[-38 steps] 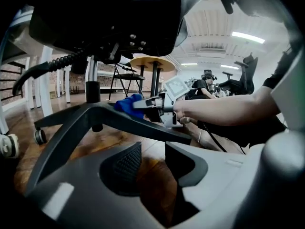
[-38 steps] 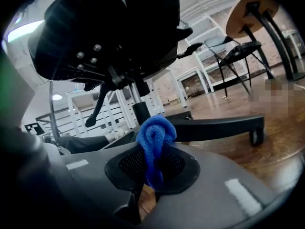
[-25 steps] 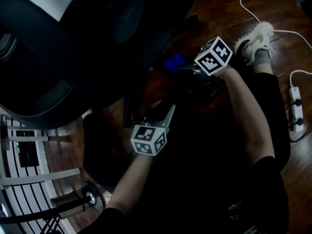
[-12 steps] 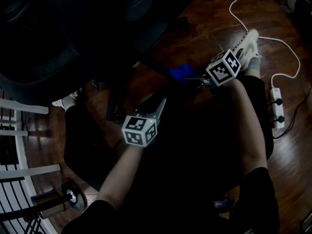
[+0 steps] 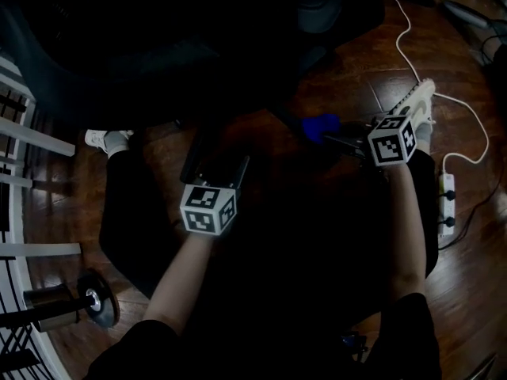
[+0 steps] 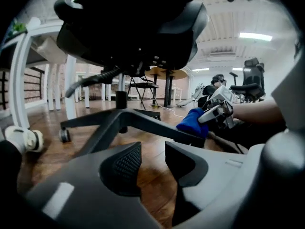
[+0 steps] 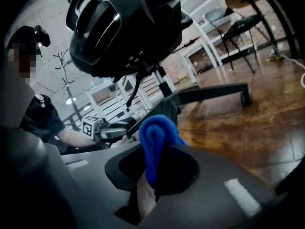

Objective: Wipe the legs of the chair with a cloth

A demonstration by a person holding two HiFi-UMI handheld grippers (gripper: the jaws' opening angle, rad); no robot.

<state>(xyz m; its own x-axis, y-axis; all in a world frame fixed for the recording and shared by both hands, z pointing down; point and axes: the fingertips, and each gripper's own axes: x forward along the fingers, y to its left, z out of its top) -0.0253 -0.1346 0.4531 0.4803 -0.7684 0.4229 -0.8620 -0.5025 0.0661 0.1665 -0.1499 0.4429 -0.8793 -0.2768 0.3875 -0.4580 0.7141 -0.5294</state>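
Head view: the scene is very dark. The chair [image 5: 198,30] fills the top as a black mass, its legs barely separable from the shadow. The left gripper [image 5: 224,169] points up toward the chair base, with its fingertips lost in the dark. The right gripper [image 5: 339,141] points left, with the blue cloth [image 5: 321,125] at its tip, the one bright thing against the floor [image 5: 348,70]. A shoe [image 5: 418,97], a white cable [image 5: 408,34] and a power strip [image 5: 446,204] lie at the right; white rails [image 5: 36,137] are cut off at the left edge.

Left gripper view: its jaws stand moderately apart with nothing between them, only bare floor showing through the gap. Ahead, a chair leg [image 6: 143,123] slopes from the hub toward the right, and the cloth sits on its far end, pressed there by the right gripper. A caster [image 6: 64,135] shows at the left. The seat's underside is cropped at the top.

Right gripper view: its jaws are closed on the folded cloth, which bulges above them and hides the leg beneath. Another leg [image 7: 209,93] runs right to a caster. The left gripper's cube is small and blurred at the left.
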